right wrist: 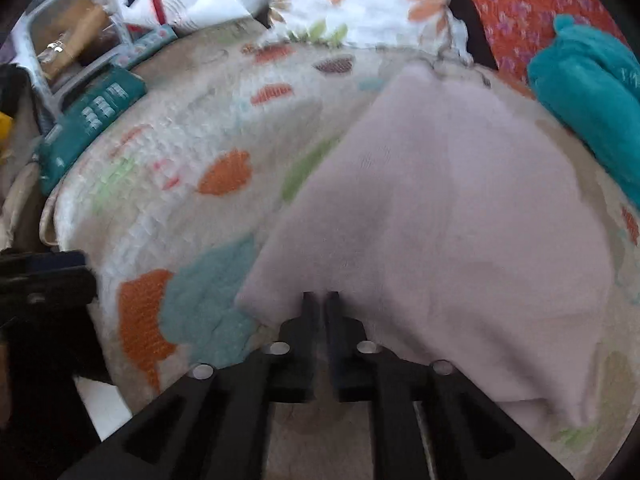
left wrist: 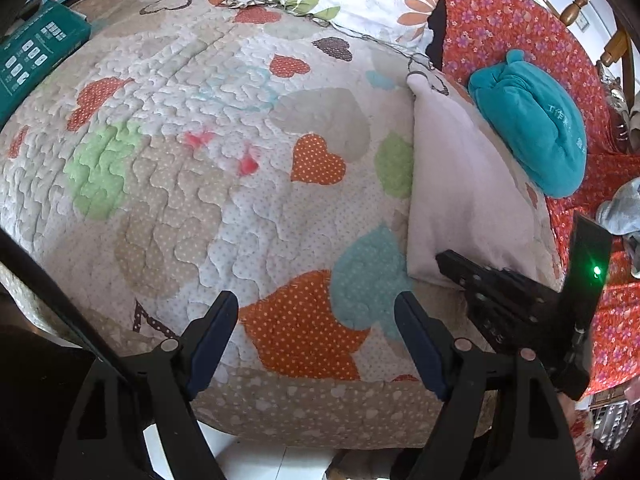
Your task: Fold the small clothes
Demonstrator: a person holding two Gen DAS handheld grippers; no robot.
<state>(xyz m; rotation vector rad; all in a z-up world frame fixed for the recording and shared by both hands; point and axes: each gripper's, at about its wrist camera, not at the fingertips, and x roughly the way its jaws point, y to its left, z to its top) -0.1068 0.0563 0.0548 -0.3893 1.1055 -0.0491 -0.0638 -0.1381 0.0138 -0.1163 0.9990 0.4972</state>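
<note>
Right gripper (right wrist: 320, 300) pinched tight on near edge of pale cloth (right wrist: 440, 220) | left gripper (left wrist: 316, 312) spread wide, holding nothing, over heart quilt (left wrist: 200, 160) | cloth lies flat on quilt's right side | teal garment (left wrist: 532, 128) just beyond it
</note>
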